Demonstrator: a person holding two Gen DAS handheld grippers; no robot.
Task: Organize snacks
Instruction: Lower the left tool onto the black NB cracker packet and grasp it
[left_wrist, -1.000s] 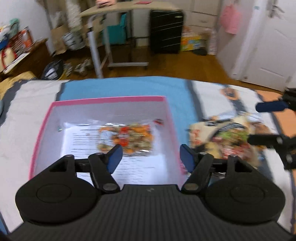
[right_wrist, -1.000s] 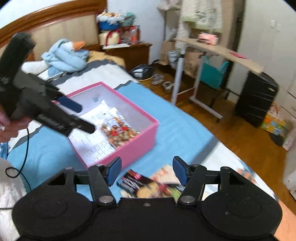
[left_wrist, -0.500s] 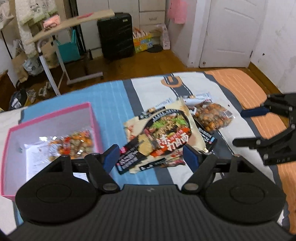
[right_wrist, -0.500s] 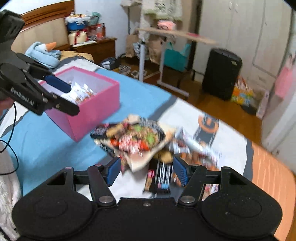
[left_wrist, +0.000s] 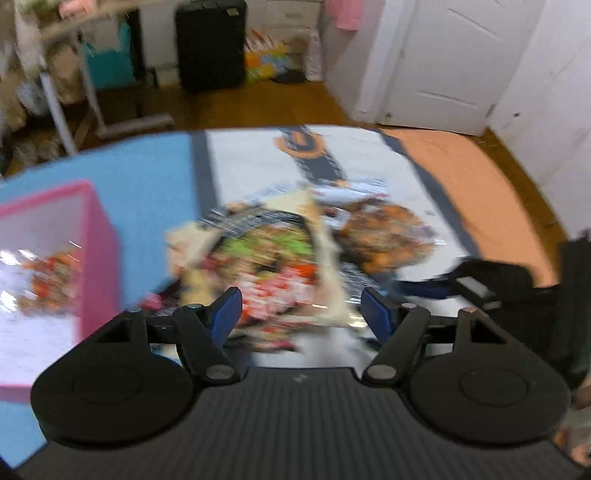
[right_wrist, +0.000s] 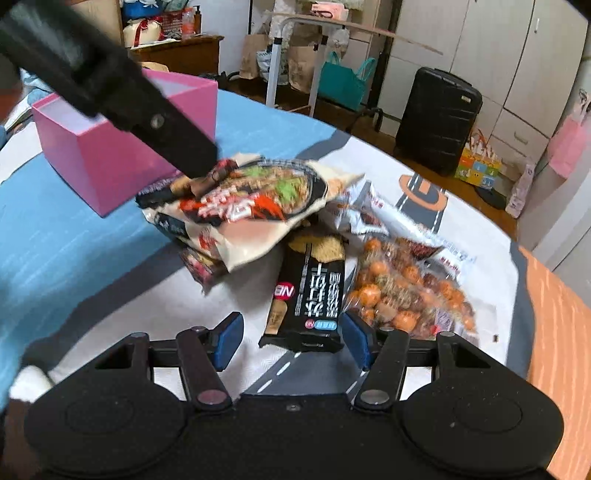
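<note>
A heap of snack packets lies on the bedspread. My left gripper (left_wrist: 301, 314) hangs low over the big noodle packet (left_wrist: 266, 258); its jaws are closing, with the packet's near edge between them and the pads clear of it. In the right wrist view a left fingertip (right_wrist: 199, 166) meets that noodle packet (right_wrist: 258, 195). My right gripper (right_wrist: 291, 338) is closing around the near end of a black snack pack (right_wrist: 310, 291), its pads off the pack. A clear bag of orange balls (right_wrist: 406, 291) lies to the right. The pink box (right_wrist: 110, 158) at left holds one snack bag (left_wrist: 48, 273).
White-and-red packets (right_wrist: 373, 210) lie behind the heap. Beyond the foot of the bed are a black suitcase (right_wrist: 439, 122), a folding table (right_wrist: 314, 26) with bags under it, and a white door (left_wrist: 454, 62). The right gripper's body (left_wrist: 480, 284) sits close beside my left one.
Both grippers swung away from the pink box to the snack heap and sank toward it. The left one's jaws narrowed a little; the heap now fills both views.
</note>
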